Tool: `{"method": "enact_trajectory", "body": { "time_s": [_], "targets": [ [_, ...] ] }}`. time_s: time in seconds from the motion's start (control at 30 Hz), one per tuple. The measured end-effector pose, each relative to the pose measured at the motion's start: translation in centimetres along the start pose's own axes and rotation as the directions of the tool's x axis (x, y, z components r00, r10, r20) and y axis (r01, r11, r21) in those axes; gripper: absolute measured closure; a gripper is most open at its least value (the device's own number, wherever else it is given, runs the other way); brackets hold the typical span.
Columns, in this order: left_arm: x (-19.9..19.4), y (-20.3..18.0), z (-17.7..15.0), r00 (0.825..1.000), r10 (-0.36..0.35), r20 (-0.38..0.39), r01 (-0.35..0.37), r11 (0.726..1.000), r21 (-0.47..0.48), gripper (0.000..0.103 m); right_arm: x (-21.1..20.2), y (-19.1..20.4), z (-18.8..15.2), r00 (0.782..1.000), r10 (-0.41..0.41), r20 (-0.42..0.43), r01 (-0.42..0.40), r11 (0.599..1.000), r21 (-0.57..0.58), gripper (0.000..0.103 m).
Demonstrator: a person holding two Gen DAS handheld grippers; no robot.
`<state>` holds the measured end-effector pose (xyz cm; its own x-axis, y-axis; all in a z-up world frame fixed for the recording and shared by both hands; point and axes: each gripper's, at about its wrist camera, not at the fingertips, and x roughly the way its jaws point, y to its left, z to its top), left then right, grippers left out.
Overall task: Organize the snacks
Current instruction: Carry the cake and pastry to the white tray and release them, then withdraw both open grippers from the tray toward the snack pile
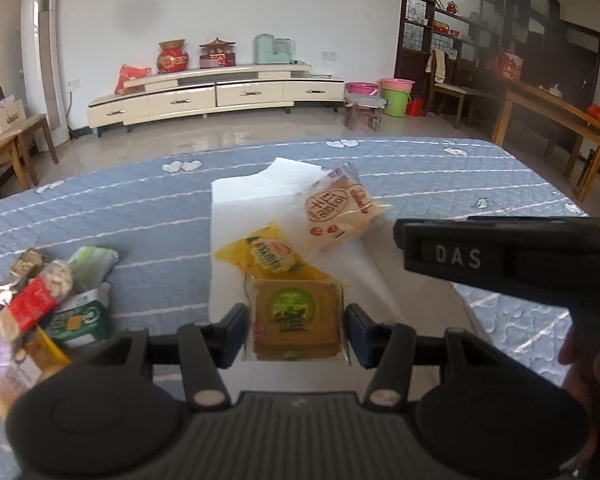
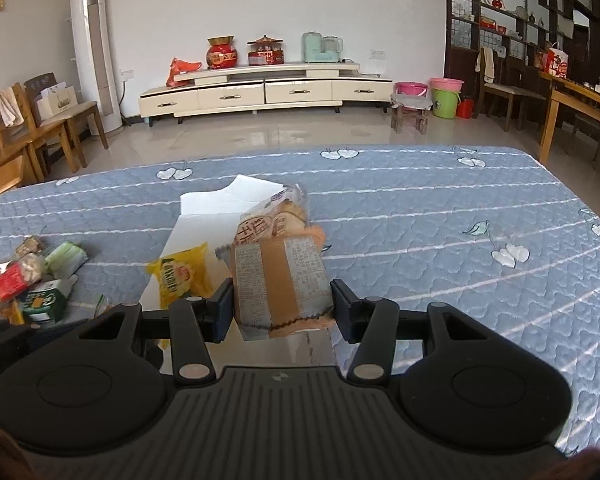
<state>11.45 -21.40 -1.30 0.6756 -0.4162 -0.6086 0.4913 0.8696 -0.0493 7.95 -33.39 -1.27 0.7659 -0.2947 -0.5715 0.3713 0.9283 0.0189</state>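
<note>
A heap of loose snacks (image 1: 48, 300) crowds the left of my view, well apart from the white box (image 1: 236, 216). Inside it lie a yellow packet (image 1: 266, 254) and a pale round-logo packet (image 1: 332, 212). My left gripper (image 1: 296, 330) stands spread around a green-labelled square snack (image 1: 296, 320), pads not touching. My right gripper (image 2: 282, 308) brackets an orange wrapped snack (image 2: 280, 276); whether it pinches, I cannot tell. Blue quilted cover (image 2: 420, 220), tiled room beyond.

Green-labelled square snack (image 1: 296, 322) between left gripper (image 1: 296, 330) fingers, over white box (image 1: 236, 240).
</note>
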Motion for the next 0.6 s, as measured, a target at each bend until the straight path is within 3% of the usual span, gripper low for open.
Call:
{"method": "enact_trajectory", "body": {
  "time_s": [0.03,0.07,0.1,0.23,0.3,0.37,0.6],
  "targets": [
    [-0.1,0.0,0.0,1.000,-0.004,0.003,0.005,1.000,-0.008,0.040,-0.3,0.0,-0.1,1.000,-0.008,0.005,0.008,1.000,0.004,0.028],
    [-0.2,0.0,0.0,1.000,-0.007,0.004,0.007,1.000,-0.013,0.026,-0.6,-0.1,-0.2,1.000,-0.013,0.013,0.013,1.000,0.006,0.024],
    [-0.5,0.0,-0.1,1.000,-0.006,0.010,0.006,1.000,-0.013,0.023,-1.0,0.0,-0.2,1.000,-0.018,0.022,0.017,1.000,0.006,0.024],
    [-1.2,-0.1,0.2,1.000,0.005,0.009,-0.005,1.000,-0.007,0.021,-2.9,0.1,-0.4,0.999,-0.033,0.043,0.033,0.999,0.012,0.024],
    [-1.8,0.1,0.2,1.000,0.016,0.016,-0.016,1.000,-0.015,0.010,-3.9,0.0,-0.3,0.998,-0.037,0.052,0.037,0.999,0.013,0.024],
    [-2.8,0.4,0.2,0.999,0.028,0.029,-0.028,1.000,-0.014,0.006,-5.2,0.0,-0.4,0.997,-0.038,0.067,0.037,0.999,0.016,0.017],
    [-6.0,1.9,0.0,0.994,0.105,0.038,-0.105,0.994,-0.017,0.005,-8.6,0.9,-0.6,0.997,-0.020,0.077,0.018,0.999,0.026,0.009]
  ]
}}
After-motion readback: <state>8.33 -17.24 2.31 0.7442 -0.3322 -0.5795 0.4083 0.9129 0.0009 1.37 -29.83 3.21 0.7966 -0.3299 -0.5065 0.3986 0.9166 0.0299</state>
